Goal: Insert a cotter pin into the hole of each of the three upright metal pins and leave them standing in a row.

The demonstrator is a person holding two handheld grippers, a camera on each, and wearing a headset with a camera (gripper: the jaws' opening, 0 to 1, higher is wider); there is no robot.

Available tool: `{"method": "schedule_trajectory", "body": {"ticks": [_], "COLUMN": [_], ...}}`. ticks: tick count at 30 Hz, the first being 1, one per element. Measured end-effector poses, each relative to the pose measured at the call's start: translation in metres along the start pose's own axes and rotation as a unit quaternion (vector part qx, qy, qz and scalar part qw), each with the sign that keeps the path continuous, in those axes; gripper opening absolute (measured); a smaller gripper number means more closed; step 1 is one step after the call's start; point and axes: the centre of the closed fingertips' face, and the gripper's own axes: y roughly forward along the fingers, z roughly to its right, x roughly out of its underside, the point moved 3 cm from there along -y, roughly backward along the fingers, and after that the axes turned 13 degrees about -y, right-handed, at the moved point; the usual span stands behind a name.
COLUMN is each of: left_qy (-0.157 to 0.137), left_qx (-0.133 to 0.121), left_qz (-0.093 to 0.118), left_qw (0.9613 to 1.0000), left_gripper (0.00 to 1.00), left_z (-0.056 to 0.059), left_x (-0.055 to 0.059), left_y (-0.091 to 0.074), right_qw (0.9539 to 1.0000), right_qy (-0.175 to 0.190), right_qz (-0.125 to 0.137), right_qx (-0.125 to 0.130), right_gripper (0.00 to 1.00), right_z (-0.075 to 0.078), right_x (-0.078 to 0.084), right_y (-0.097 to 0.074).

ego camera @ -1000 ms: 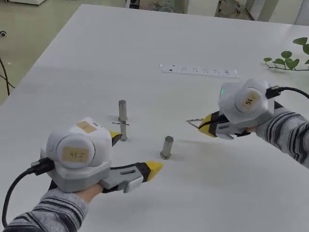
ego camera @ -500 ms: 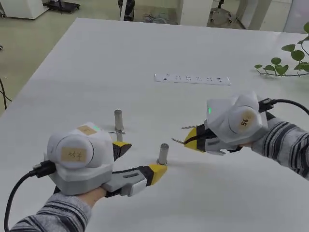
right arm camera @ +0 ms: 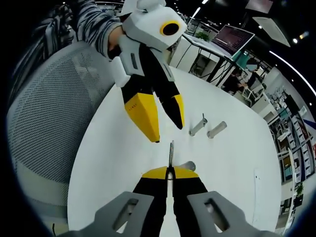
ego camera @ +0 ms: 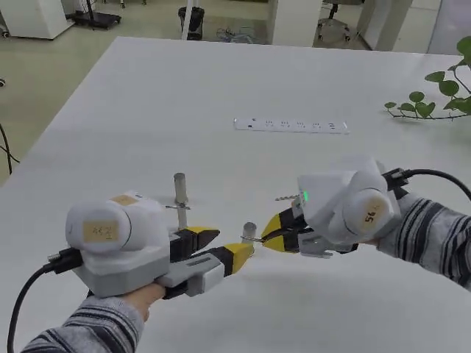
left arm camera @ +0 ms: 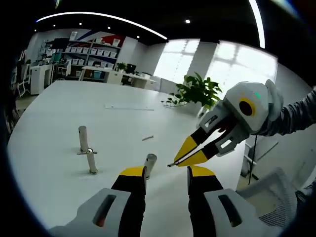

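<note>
Three upright metal pins stand on the white table: a far pin (ego camera: 179, 186), a pin with a cotter pin through it (ego camera: 182, 214), and a near pin (ego camera: 249, 231). My right gripper (ego camera: 274, 229) is shut on a cotter pin (ego camera: 255, 239) whose tip points at the near pin's top. In the right gripper view the cotter pin (right arm camera: 171, 150) sticks out from the shut jaws, just above the near pin (right arm camera: 187, 165). My left gripper (ego camera: 223, 245) is open, its yellow tips close beside the near pin. In the left gripper view, the near pin (left arm camera: 149, 164) stands just past the open jaws.
A loose cotter pin (ego camera: 285, 197) lies on the table behind the right gripper. A white power strip (ego camera: 291, 125) lies farther back, and a leafy plant (ego camera: 434, 103) reaches in at the far right. The table (ego camera: 110, 132) is bare around the pins.
My right gripper has moved left and down with the cotter pin, up to the near pin. My left gripper has edged forward to that pin. The head camera has also shifted.
</note>
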Motion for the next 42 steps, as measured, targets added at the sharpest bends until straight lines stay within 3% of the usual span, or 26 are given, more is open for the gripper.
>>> {"method": "schedule_trajectory", "body": {"ticks": [6, 13, 19, 27, 32, 36, 38, 42], "left_qy": [-0.040, -0.062, -0.070, -0.075, -0.043, 0.018, 0.047, 0.115], "left_qx": [0.018, 0.030, 0.035, 0.040, 0.044, 0.049, 0.053, 0.065], "left_qz": [0.005, 0.005, 0.002, 0.002, -0.007, -0.020, -0.030, -0.045], "left_qw": [0.9990, 0.9976, 0.9969, 0.9963, 0.9981, 0.9984, 0.9970, 0.9902], "left_gripper": [0.18, 0.08, 0.01, 0.00, 0.00, 0.00, 0.00, 0.00], "left_z": [0.003, 0.006, 0.009, 0.010, 0.011, 0.014, 0.015, 0.019], "left_x": [0.002, 0.004, 0.006, 0.006, 0.008, 0.009, 0.010, 0.011], "left_y": [-0.002, -0.002, -0.002, -0.003, -0.003, -0.004, -0.004, -0.005], "right_qw": [0.9999, 0.9996, 0.9995, 0.9995, 0.9995, 0.9993, 0.9991, 0.9978], "right_qy": [-0.013, -0.015, -0.013, -0.008, -0.001, 0.016, 0.026, 0.047], "right_qz": [0.011, 0.023, 0.029, 0.029, 0.030, 0.034, 0.035, 0.045], "right_qx": [0.001, 0.006, 0.009, 0.012, 0.010, 0.002, 0.001, -0.009], "right_gripper": [0.00, 0.00, 0.00, 0.00, 0.00, 0.00, 0.00, 0.02], "right_z": [-0.003, -0.004, -0.004, -0.004, -0.004, -0.007, -0.008, -0.012], "right_x": [-0.011, -0.021, -0.025, -0.026, -0.025, -0.023, -0.021, -0.020], "right_y": [-0.001, -0.002, -0.003, -0.003, -0.002, -0.001, 0.001, 0.001]}}
